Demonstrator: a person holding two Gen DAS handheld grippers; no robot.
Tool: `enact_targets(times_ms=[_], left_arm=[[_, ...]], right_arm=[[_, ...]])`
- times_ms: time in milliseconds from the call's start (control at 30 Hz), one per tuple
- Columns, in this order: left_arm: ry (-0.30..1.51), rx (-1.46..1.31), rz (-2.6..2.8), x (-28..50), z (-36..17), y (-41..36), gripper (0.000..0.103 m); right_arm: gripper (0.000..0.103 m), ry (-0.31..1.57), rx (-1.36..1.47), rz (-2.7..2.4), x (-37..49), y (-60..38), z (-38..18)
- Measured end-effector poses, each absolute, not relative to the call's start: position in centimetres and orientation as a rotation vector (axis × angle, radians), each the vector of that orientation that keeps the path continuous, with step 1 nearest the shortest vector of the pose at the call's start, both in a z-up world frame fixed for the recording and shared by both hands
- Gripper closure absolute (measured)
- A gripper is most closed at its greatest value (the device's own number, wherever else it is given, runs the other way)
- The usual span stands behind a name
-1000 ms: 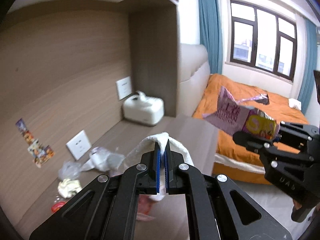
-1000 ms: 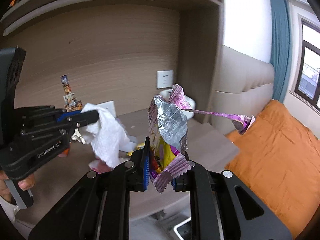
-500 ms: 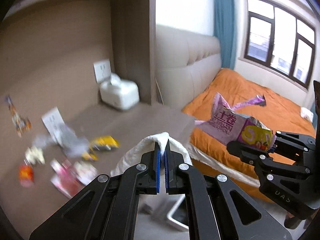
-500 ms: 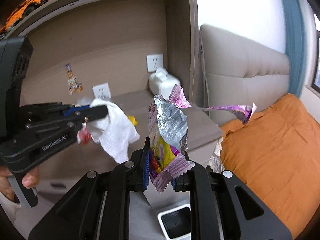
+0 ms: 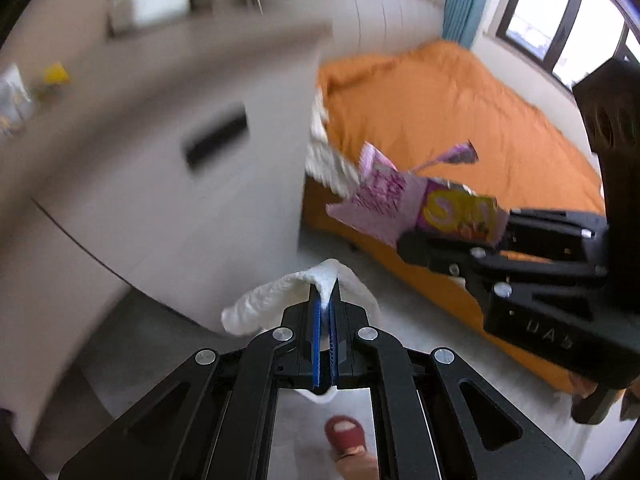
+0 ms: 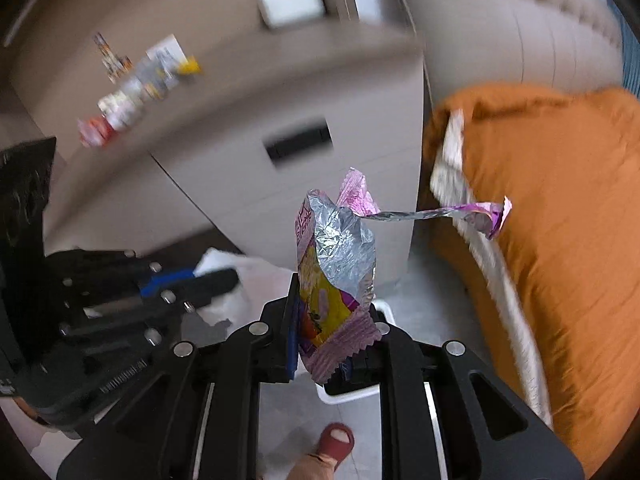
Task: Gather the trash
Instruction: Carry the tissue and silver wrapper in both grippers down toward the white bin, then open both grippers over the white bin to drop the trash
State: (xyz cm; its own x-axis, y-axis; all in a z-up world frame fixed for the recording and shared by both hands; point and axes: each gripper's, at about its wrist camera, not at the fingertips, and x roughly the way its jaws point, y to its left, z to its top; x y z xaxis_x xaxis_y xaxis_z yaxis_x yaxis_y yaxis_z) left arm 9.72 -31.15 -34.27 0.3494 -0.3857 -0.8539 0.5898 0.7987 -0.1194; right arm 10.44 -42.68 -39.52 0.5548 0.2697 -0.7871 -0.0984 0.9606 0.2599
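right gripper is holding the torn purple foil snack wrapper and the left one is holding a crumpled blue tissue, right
Not quite: the tissue is white, not blue. The left wrist view shows the left gripper shut on a crumpled white tissue; only the finger pads are blue. The right gripper does hold the torn purple foil snack wrapper.

Bedside cabinet (image 6: pixel 304 120), grey-beige, with a dark recessed drawer handle (image 6: pixel 299 145) on its front. Right of the cabinet: a bed with an orange cover (image 5: pixel 440 120) and padded beige headboard (image 6: pixel 520 28). On the cabinet's top, at the back: a white box (image 6: pixel 290 0). Below the cabinet, on the floor: a red slipper (image 6: pixel 335 442).
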Motion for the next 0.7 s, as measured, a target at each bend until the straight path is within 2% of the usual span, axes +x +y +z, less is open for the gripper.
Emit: enact_targets(times_ms=[233,400,467,500,533,567,600,700], left_arm=[[1.169,0.197,-0.682,9.4,-49.5,-31.6,0.1],[1.213,0.192,-0.706,9.7,-57.3,-31.6,0.1],[1.227,0.204,-0.715,9.5,-59.9,-31.9,0.099],[1.245,0.217,-0.716,9.5,-61.3,-32.0,0.088],[1.25,0.222,-0.717,9.4,-61.9,-32.0,0.048],[1.243,0.226,-0.718,9.1,-62.7,-31.9,0.023],[1.216,0.227,-0.709,8.8,-63.0,-31.7,0.006],[1.222,0.196,-0.699,9.1,-63.1,-31.5,0.005]], right_arm=[[0.086,1.108,0.212,0.284,13.4,-41.0,-54.8],[0.086,1.165,0.186,0.298,14.0,-40.8,-63.3],[0.078,1.191,0.185,0.327,14.1,-40.6,-65.7],[0.038,1.2,0.17,0.331,14.1,-40.5,-66.9],[0.003,1.196,0.168,0.333,14.0,-40.6,-67.5],[0.004,1.184,0.169,0.327,13.9,-40.8,-68.0],[0.004,1.19,0.158,0.322,13.8,-40.9,-68.5],[0.004,1.2,0.127,0.287,13.6,-41.8,-68.5]])
